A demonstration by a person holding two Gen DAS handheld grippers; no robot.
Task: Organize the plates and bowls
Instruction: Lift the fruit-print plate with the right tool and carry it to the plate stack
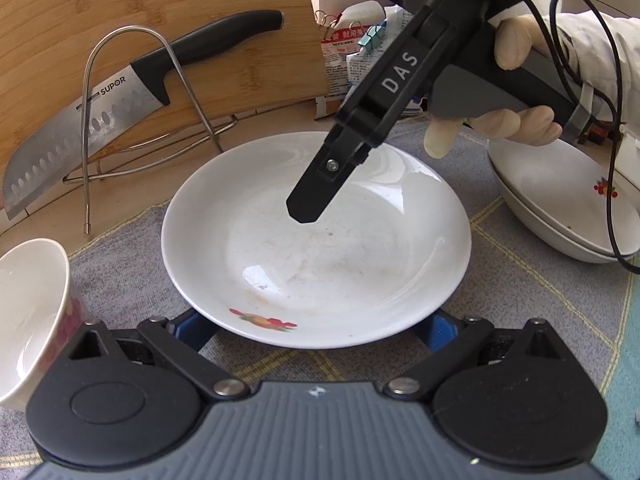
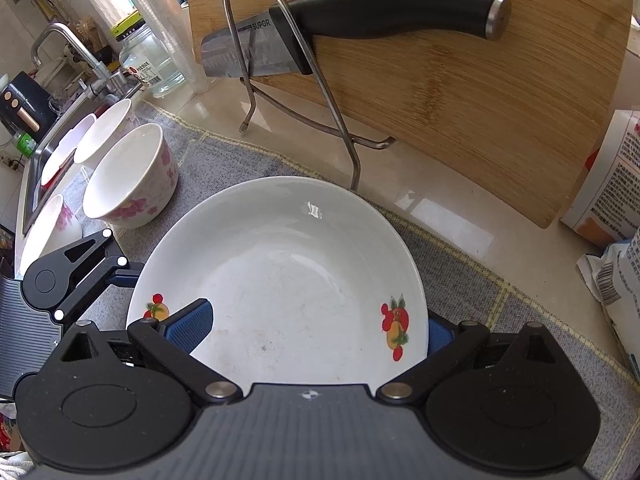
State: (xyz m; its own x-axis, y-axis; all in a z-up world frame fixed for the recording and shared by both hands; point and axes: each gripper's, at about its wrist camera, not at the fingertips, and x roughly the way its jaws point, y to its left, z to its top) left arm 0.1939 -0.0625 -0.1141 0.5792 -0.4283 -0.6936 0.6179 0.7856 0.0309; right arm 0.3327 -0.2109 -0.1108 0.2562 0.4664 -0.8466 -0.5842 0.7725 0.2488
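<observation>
**Operator 1:** Countertop status, please.

**Operator 2:** I read a pale counter [image 2: 432, 208] with a grey cloth mat [image 1: 132, 264] laid on it. At the far side a wooden cutting board [image 2: 460, 100] leans upright. In front of it, a knife [image 2: 360, 16] rests across a wire rack [image 2: 280, 60]. Far left I see a tap [image 2: 76, 52] and a sink [image 2: 36, 168].

**Operator 1:** Locate the dishes.

**Operator 2:** One white plate [image 1: 320, 248] with fruit decals lies flat on the mat, mid-scene. A flowered bowl [image 2: 132, 176] stands on the mat left of it, apart from it, with more bowls behind toward the sink. Stacked plates [image 1: 560, 208] sit on the right, near the plate but not touching it.

**Operator 1:** Left claw?

**Operator 2:** My left claw [image 1: 316, 328] is spread wide. Its blue pads [image 1: 192, 328] show on either side of the plate's near rim, pinching nothing.

**Operator 1:** Right claw?

**Operator 2:** My right claw [image 2: 316, 328] is also spread, gripping nothing. One pad shows over the plate's near left, and the other is partly hidden behind the near right rim. From the left camera, it points down over the plate's middle, held by a gloved right hand [image 1: 516, 80]. I cannot tell whether it touches the plate.
</observation>
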